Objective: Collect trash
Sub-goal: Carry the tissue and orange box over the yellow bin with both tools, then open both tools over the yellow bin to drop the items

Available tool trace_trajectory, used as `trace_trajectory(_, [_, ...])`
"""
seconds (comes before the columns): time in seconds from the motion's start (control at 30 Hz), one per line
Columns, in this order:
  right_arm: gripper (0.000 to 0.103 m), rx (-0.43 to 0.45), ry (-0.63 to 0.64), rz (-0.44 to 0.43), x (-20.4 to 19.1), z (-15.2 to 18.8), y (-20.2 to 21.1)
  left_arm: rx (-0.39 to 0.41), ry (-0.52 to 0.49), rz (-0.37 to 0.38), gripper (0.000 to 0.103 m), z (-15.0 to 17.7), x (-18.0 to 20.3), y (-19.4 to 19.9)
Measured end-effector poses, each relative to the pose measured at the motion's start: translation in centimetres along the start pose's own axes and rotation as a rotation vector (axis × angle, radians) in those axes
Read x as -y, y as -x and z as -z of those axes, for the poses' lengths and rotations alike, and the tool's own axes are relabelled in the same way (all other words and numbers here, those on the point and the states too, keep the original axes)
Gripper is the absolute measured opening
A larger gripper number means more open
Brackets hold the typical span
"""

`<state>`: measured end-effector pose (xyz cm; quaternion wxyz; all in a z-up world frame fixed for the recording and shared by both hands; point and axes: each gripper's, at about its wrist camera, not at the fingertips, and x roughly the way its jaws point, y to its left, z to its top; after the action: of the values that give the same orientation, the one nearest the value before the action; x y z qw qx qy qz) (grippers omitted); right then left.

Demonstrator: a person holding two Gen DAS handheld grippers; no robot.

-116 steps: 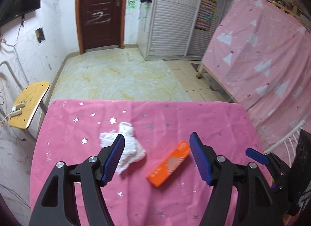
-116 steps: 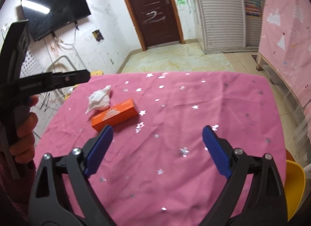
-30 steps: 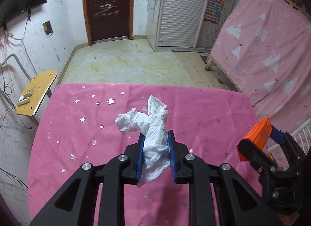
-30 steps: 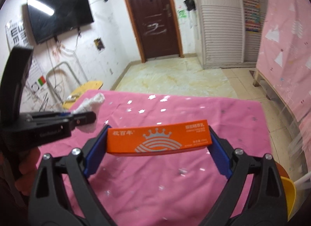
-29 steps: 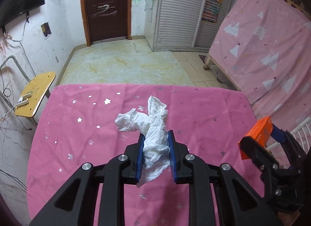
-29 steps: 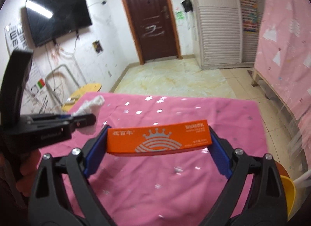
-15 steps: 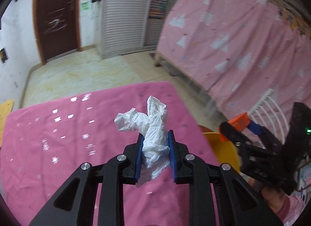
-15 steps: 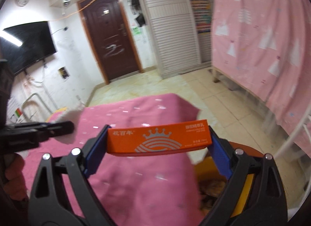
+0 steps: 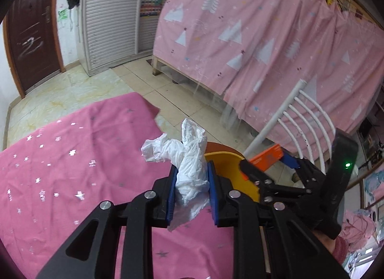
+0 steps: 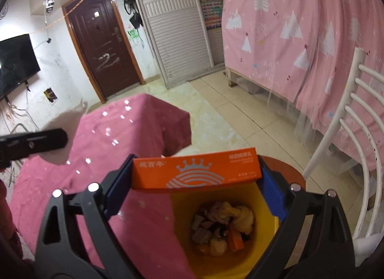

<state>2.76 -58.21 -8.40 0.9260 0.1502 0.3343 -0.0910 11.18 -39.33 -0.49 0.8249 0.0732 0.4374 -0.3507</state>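
Observation:
My left gripper (image 9: pixel 192 187) is shut on a crumpled white tissue (image 9: pixel 189 158), held above the right edge of the pink starred tablecloth (image 9: pixel 72 158). My right gripper (image 10: pixel 196 187) is shut on a long orange box (image 10: pixel 195 170), its blue pads at the two ends. The box hangs over the rim of a yellow trash bin (image 10: pixel 182 221) with scraps inside. In the left wrist view the bin (image 9: pixel 230 166) shows just past the tissue, with the right gripper (image 9: pixel 268 161) and the orange box (image 9: pixel 266 156) over it. In the right wrist view the left gripper (image 10: pixel 43 142) is blurred at the left.
A white metal chair (image 10: pixel 348 134) stands right of the bin. A pink curtain (image 9: pixel 264 38) hangs behind, above a tiled floor (image 10: pixel 240 120). The table's pink cloth (image 10: pixel 120 139) drapes beside the bin. A dark door (image 10: pixel 103 46) and slatted cabinet (image 9: pixel 110 14) are at the back.
Both grippers have swung right from over the table toward the yellow bin, still holding the tissue and the orange box. The bin's inside has come into the right wrist view.

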Motion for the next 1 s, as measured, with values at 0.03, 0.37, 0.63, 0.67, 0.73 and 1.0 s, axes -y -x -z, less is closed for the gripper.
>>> trace_trajectory(0.03, [0.091,-0.010,-0.001,0.006,0.2,0.2,-0.2,-0.005,-0.006,0.001,0.015,0.1,0.4,-0.3])
trace_trajectory(0.37, [0.095,0.006,-0.103,0.015,3.6,0.8,0.0,-0.035,-0.021,0.056,0.015,-0.2,3.1,-2.9])
trace_trajectory(0.63, [0.095,0.038,-0.175,0.031,5.4,0.8,1.3,-0.037,-0.004,0.140,0.061,-0.1,3.3,-3.2])
trace_trajectory(0.67, [0.095,0.040,-0.181,0.029,5.3,0.9,1.3,-0.037,-0.005,0.138,0.061,0.0,3.2,-3.1])
trace_trajectory(0.73, [0.095,0.042,-0.184,0.027,5.1,0.8,1.4,-0.032,0.008,0.128,0.061,0.1,2.7,-2.8])
trace_trajectory(1.0, [0.095,0.076,-0.132,-0.007,1.6,0.0,2.0,0.037,0.072,0.048,0.067,0.8,-1.2,-0.2])
